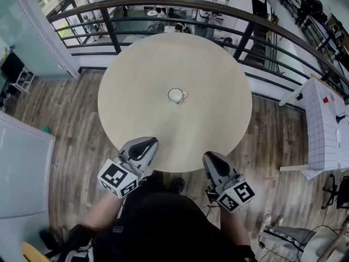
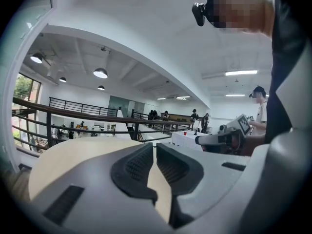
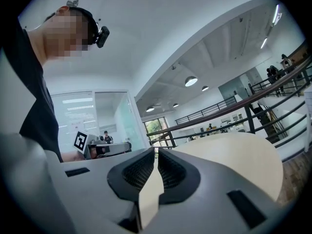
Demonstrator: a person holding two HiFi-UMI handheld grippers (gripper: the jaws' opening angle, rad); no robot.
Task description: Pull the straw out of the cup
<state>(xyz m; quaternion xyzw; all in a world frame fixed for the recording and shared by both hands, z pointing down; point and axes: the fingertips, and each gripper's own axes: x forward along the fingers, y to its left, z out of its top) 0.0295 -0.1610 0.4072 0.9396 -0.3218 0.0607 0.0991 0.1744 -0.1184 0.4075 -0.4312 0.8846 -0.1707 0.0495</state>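
Round desk (image 1: 136, 81) plain pale beige; cup (image 1: 175, 95) white; floor (image 1: 71, 135) grey-brown wood-grain planks; railing (image 1: 109, 29) black bars; left gripper (image 1: 148, 142) and right gripper (image 1: 209, 156) light grey shells with black ribbed pads (image 2: 136, 167), each carrying a white cube (image 1: 117, 178) printed with black square markers; person's top (image 1: 163, 222) black; second desk (image 1: 322, 124) at the right edge white with a thin dark grid pattern, small red mark (image 1: 325, 99) on it; ceiling (image 2: 146, 33) white
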